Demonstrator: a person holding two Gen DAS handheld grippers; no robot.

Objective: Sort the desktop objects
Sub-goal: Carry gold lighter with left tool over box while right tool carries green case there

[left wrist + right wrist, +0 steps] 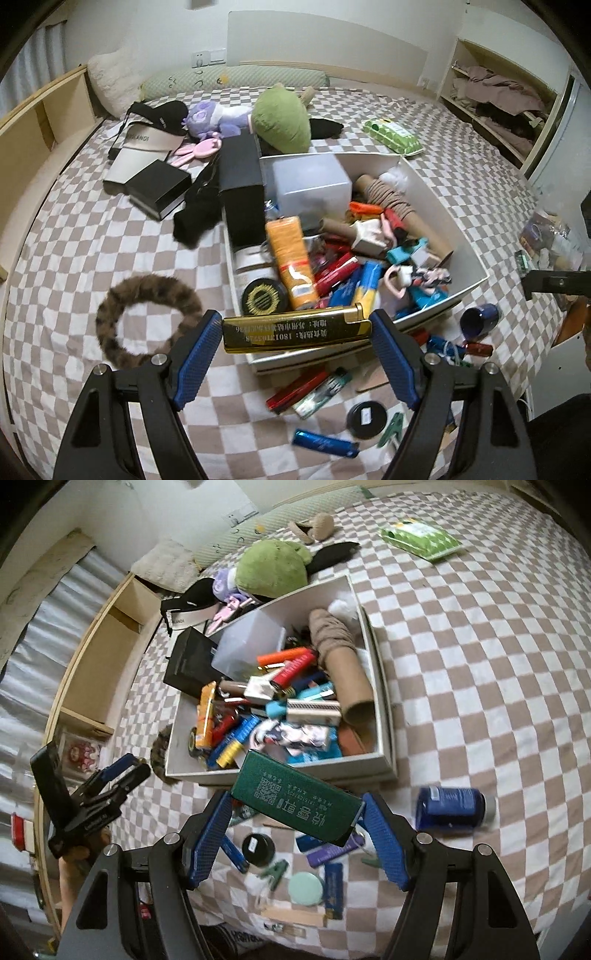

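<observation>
Now left gripper [297,334] clamping gold lighter [295,332], right gripper [297,818] clamping green lighter [299,801].

A cluttered box [443,206] sits on a bed [74,258]: plush toy [280,122] behind it, jar [478,319] at its right, lighters [325,441] strewn in front, a furry ring [147,321] left.
</observation>
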